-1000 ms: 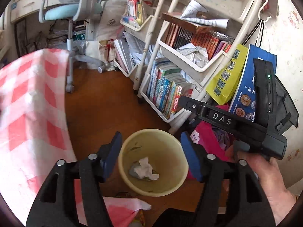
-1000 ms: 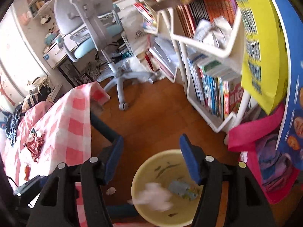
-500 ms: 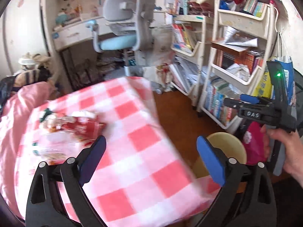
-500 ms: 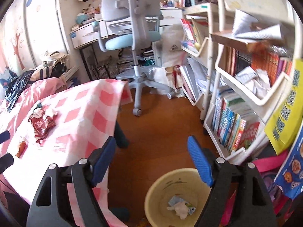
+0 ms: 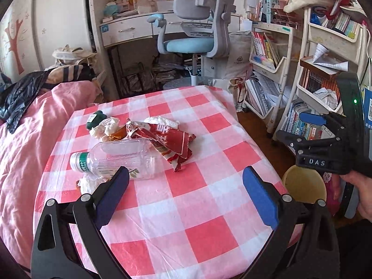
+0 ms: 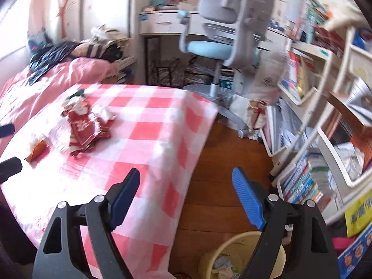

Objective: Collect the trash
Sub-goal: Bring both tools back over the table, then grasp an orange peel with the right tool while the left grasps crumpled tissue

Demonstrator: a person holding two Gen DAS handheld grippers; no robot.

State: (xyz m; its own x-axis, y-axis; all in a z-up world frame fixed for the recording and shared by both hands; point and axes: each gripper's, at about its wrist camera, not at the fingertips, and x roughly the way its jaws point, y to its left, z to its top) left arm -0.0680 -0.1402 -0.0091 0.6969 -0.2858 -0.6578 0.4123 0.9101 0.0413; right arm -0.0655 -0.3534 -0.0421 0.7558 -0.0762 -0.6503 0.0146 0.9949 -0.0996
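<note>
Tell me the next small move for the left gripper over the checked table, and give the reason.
Probably ease the left gripper forward and down to the clear plastic bottle. Its jaws, which have just been opening, stand wide with nothing between them, and the bottle lies on its side nearest to it on the checked tablecloth, beside the red wrapper. The yellow bin waits on the floor to the right.

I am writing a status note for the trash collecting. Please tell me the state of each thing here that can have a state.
left gripper: open, empty, jaws just opened.
right gripper: open, empty, jaws just opened.
plastic bottle: on its side on the table, capped, looks empty.
red wrapper: crumpled, on the table.
white tissues: crumpled, beside the wrapper.
yellow bin: upright on the floor, trash inside.
</note>
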